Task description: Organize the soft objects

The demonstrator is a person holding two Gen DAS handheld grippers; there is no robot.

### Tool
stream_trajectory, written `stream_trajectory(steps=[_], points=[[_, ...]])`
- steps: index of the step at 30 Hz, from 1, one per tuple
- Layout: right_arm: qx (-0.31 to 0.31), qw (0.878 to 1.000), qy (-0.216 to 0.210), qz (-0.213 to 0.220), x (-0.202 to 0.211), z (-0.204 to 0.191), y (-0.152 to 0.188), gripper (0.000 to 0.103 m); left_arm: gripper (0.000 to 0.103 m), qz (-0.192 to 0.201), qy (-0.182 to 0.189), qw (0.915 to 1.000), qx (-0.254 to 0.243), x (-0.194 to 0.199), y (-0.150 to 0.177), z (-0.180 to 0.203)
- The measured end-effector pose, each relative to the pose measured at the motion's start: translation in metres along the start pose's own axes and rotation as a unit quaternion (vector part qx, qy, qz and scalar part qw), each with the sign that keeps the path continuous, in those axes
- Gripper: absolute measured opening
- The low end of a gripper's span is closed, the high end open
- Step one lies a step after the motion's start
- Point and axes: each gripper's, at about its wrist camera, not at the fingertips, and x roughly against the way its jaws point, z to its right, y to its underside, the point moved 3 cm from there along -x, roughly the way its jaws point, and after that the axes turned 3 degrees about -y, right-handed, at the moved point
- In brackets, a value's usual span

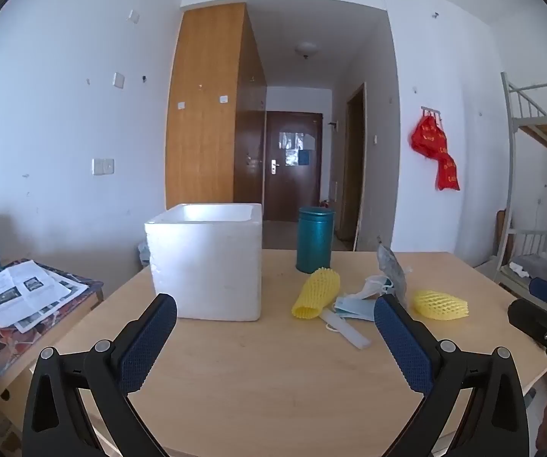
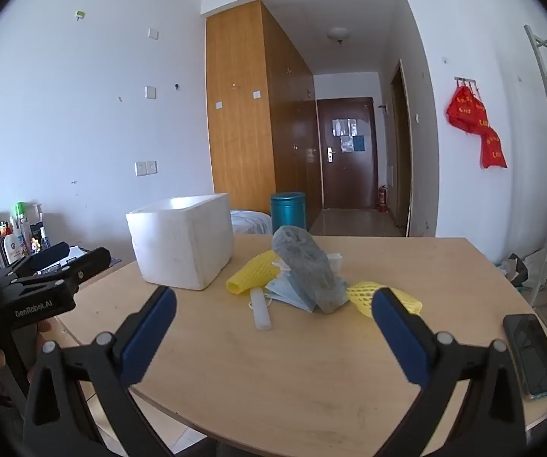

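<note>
both grippers, left gripper (image 1: 275, 310) and right gripper (image 2: 274, 302), hover wide-jawed over the table (image 1: 273, 381)

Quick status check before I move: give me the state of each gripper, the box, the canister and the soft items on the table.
Left gripper: open, empty.
Right gripper: open, empty.
White foam box: upright, lid off.
Teal canister: upright.
Yellow foam nets: two, lying on the table.
Blue face mask: lying flat between the nets.
Grey pouch: propped on the mask.
Phone: lying flat, screen dark.

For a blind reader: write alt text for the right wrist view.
Open right gripper hovers over a wooden table facing a pile: grey sock, blue masks, two yellow foam nets. A white foam box stands left, a phone right.
</note>
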Motion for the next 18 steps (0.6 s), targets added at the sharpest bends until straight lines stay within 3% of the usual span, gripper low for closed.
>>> stream_trajectory(steps=[18], points=[[0.0,1.0,0.002,-0.005,-0.0003,0.0002,-0.0005,0.103,0.103,0.003,-0.009,1.0,-0.001,0.0013,0.0016,-0.0027]])
